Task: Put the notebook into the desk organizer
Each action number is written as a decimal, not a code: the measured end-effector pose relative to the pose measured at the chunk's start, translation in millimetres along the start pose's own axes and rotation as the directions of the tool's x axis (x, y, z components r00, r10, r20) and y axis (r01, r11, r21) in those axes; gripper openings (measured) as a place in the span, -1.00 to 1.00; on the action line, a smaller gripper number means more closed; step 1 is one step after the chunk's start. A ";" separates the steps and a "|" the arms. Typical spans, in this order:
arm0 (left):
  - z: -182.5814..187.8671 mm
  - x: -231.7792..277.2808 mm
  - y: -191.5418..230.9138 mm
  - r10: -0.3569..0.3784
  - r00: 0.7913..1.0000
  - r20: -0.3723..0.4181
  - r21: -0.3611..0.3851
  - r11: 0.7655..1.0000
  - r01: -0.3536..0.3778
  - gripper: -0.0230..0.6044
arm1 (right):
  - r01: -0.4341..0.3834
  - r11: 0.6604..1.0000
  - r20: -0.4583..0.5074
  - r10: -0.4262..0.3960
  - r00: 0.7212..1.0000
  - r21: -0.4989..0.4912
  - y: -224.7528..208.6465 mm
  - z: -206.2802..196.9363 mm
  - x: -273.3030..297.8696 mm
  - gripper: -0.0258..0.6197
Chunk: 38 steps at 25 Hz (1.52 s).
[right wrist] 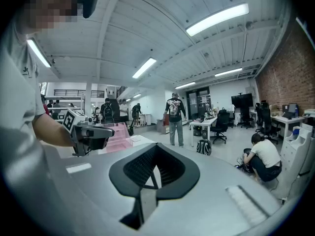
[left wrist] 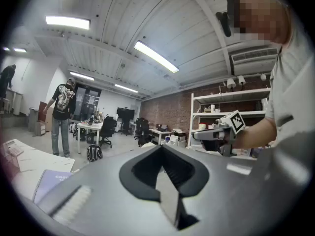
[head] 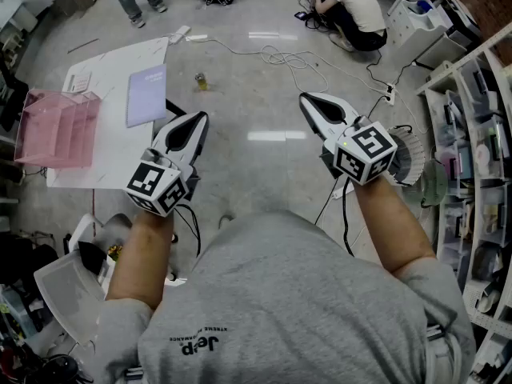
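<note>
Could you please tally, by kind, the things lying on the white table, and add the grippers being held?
notebook: 1
desk organizer, pink: 1
small white item: 1
grippers, left gripper and right gripper, both shut with nothing held: 2
Total: 5

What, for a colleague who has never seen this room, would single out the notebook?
Find the white table at the upper left of the head view. The notebook lies flat near its right edge, just ahead of the left gripper. It is pale lilac, unlike the pink see-through organizer at the left end.
</note>
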<state>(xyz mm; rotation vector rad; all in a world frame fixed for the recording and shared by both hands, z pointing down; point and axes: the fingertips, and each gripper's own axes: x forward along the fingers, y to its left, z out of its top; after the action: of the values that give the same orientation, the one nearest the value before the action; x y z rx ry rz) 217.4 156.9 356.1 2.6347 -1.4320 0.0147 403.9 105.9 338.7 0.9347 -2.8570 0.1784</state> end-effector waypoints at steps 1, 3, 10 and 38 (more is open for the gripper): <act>-0.1 -0.1 -0.3 0.000 1.000 0.001 0.000 1.000 0.000 -0.74 | 0.000 1.000 0.000 0.000 1.000 -0.001 0.2 -0.2 -0.1 -0.92; -0.1 -0.3 -1.1 -0.001 1.000 0.003 0.001 1.000 0.001 -0.74 | -0.002 1.000 0.000 0.002 1.000 -0.003 0.6 -0.6 -0.4 -0.92; 1.8 2.1 -3.7 -0.005 1.000 0.004 0.004 1.000 0.005 -0.74 | -0.007 1.000 0.001 0.007 1.000 -0.002 -0.2 0.2 -1.1 -0.92; 11.8 116.6 -78.1 0.030 0.999 -0.015 0.024 0.999 -0.029 -0.74 | -0.059 0.998 0.040 0.058 0.997 0.030 -119.1 7.5 -59.5 -0.92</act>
<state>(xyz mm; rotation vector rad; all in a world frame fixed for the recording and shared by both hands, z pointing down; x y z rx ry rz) 345.6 99.9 344.0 2.6266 -1.4750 0.0550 521.6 43.9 330.4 0.8697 -2.9278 0.2132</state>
